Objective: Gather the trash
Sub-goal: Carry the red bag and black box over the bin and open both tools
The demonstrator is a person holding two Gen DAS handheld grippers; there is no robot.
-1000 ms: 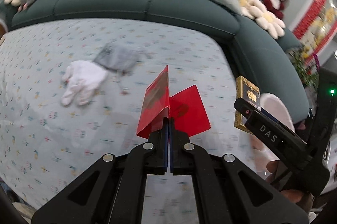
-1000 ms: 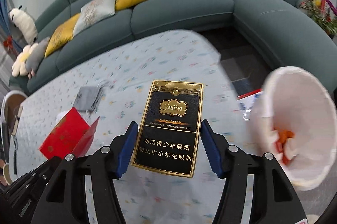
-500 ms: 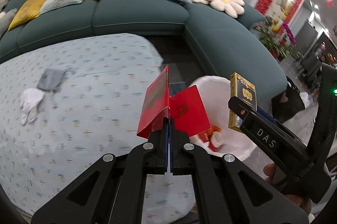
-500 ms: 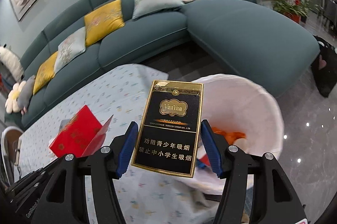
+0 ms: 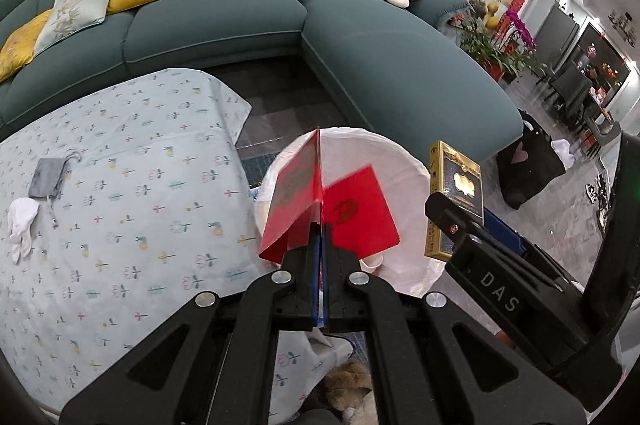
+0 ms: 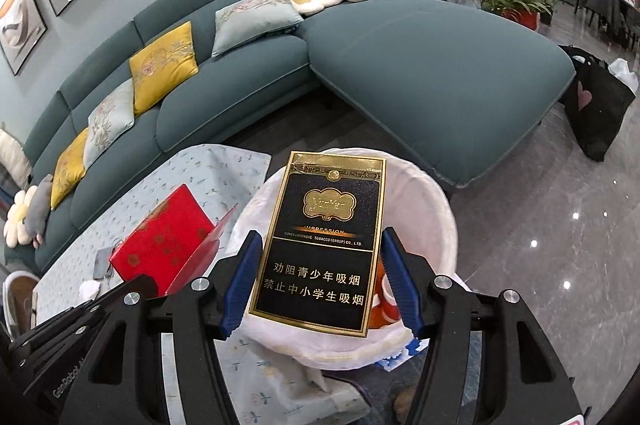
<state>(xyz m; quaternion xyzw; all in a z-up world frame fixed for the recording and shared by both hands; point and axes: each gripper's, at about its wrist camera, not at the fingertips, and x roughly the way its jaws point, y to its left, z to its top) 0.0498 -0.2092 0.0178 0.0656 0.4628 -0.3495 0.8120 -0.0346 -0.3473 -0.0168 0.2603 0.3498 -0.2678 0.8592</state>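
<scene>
Left tongs (image 5: 319, 237) pressing together, pinching red box (image 5: 332, 213). Right tongs (image 6: 320, 277) gripping black-gold cigarette pack (image 6: 320, 245) by its sides. Both hanging above white-lined bin (image 6: 440, 221), just beyond tongs.

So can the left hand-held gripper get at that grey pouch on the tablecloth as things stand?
Probably not yet. The left hand-held gripper is shut on a red box and points over the white-lined bin. The grey pouch lies uncovered off to its left, so only the held box stands in the way.
</scene>
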